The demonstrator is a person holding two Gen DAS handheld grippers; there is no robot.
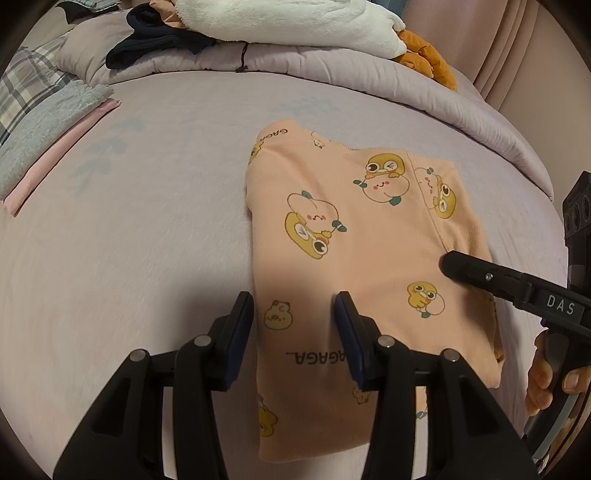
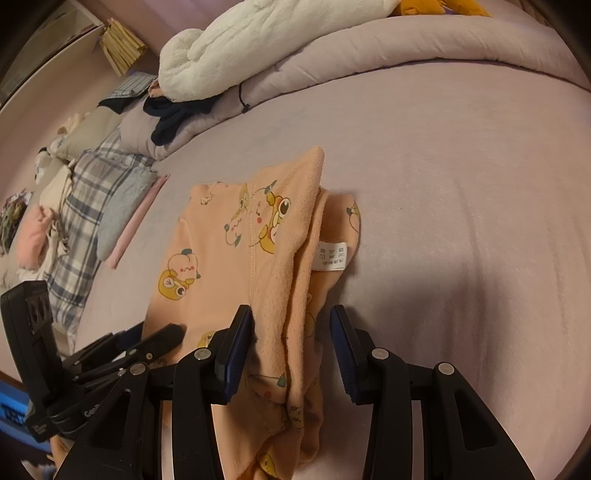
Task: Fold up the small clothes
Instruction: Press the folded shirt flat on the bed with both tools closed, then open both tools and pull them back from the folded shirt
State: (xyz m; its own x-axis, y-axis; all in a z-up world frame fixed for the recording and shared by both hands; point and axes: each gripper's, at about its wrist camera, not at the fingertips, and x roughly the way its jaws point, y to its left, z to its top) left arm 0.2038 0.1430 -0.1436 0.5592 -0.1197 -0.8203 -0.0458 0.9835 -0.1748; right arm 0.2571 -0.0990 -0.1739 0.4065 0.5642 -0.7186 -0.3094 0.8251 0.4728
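Peach-orange fleece garment printed with yellow cartoon ducks and pale round faces lies folded into a rough rectangle on the pale lilac bedsheet, near the middle of the bed. In the right wrist view a white care label sticks out from between its layers along the right-hand side, where the stacked edges show. The left gripper sits over the near left part of the garment with its jaws apart: one blue-padded finger lies at the cloth's left edge and the other on top of the fabric, and nothing is pinched between them. The right gripper straddles the garment's layered right edge, jaws parted, with the fabric running between the fingers; the left pad seems to touch the cloth, while the right one stands clear, so it is not clamped. In the left wrist view the right gripper's black finger reaches in over the cloth, with a hand on its handle. At the far side of the bed lie a bunched lilac quilt, a fluffy white blanket and a dark navy garment.
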